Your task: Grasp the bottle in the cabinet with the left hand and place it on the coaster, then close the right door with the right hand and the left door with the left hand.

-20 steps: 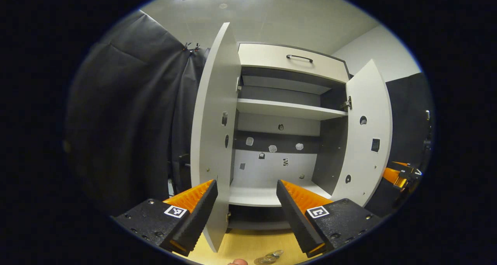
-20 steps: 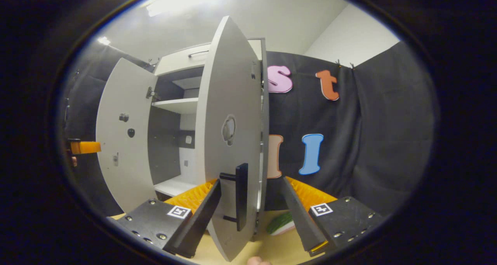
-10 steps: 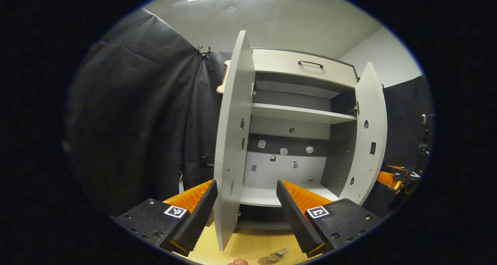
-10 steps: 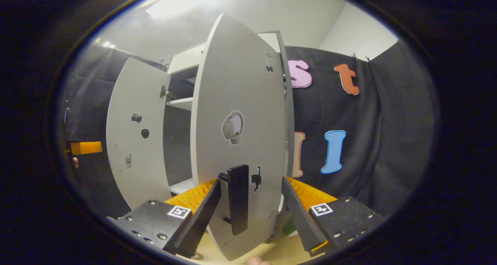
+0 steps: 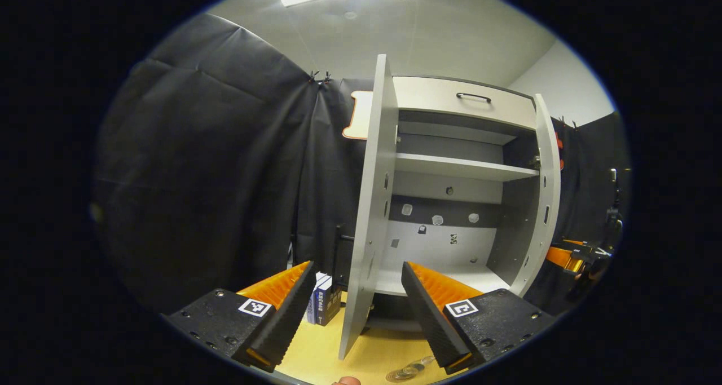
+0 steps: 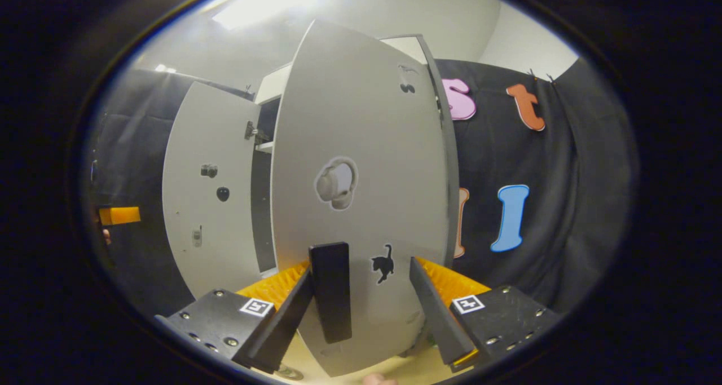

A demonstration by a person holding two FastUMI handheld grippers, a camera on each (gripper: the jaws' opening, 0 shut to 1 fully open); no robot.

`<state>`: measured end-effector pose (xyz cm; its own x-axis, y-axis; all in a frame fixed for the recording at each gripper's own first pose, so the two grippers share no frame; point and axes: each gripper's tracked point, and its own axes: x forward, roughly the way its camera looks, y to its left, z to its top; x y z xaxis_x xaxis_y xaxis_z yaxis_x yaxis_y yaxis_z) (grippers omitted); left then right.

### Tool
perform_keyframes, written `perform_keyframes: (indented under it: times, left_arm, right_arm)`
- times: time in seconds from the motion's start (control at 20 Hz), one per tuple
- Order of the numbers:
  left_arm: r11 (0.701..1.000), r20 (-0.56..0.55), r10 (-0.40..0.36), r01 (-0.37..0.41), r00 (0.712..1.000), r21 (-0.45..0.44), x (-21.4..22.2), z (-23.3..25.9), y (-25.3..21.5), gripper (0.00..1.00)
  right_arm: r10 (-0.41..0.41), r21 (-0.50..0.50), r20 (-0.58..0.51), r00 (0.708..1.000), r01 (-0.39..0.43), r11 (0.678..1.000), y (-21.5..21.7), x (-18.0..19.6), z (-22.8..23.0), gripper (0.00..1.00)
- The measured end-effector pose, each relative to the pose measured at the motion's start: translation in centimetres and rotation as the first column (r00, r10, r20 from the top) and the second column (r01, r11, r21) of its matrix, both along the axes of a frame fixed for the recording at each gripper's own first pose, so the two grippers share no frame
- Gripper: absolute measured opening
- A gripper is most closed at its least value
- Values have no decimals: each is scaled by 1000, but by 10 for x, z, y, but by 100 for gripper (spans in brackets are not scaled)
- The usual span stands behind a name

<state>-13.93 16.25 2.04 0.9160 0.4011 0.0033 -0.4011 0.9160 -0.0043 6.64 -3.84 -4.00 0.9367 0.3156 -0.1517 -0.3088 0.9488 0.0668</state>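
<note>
- The cabinet (image 5: 462,176) stands on the wooden bench (image 5: 316,351) with both doors swung out; in the left claw view its shelf and floor hold no bottle.
- Low in the left claw view, something clear and round lies on the bench (image 5: 409,369), too small and cut off to tell whether it is the bottle or the coaster.
- The right door (image 6: 361,182) is part-way round, its outer face turned to the right claw view; in the left claw view it shows nearly edge-on (image 5: 542,204).
- The right claw (image 6: 361,300) sits up against that outer face with its fingers spread wide, the door's dark bar handle (image 6: 331,292) standing between them, close by the left-hand finger (image 6: 282,317). Whether a finger touches the door or handle I cannot tell.
- A cat sticker (image 6: 383,262) sits just right of the handle, with a round pale sticker (image 6: 335,183) above.
- The left door (image 5: 369,216) stands wide, seen almost edge-on between the fingers of the left claw (image 5: 358,306), which is spread apart and grips nothing.
- In the right claw view the left door's inner face (image 6: 208,193) shows, and beyond it the tip of the other claw (image 6: 119,215) with a bit of a hand.
- A small blue and white box (image 5: 322,306) stands on the bench left of the left door.
</note>
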Motion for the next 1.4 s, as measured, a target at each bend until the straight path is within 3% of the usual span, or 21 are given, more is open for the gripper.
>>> perform_keyframes:
  times: [0.2,0.25,0.65,0.8,0.9,1.4]
  left_arm:
    - [998,2,61,-61,998,14,-20,3,12,92]
    - [997,2,78,-78,997,16,-26,4,17,96]
    - [983,-5,185,-185,983,10,-53,-1,45,92]
    - [976,-11,218,-218,976,6,-56,-3,48,96]
    - [972,-11,234,-234,972,9,-65,-5,60,92]
    - [955,-33,298,-298,954,8,-77,-14,79,93]
  right_arm:
    - [9,31,-15,1000,-9,999,25,15,-5,100]
    - [8,20,-10,1000,-7,1000,31,20,-5,100]
    - [-47,15,-36,998,47,999,63,49,-15,100]
    - [-67,16,-36,997,67,998,71,58,-18,100]
    - [-75,21,-30,997,75,997,75,65,-20,100]
    - [-119,44,-34,992,120,992,89,90,-28,100]
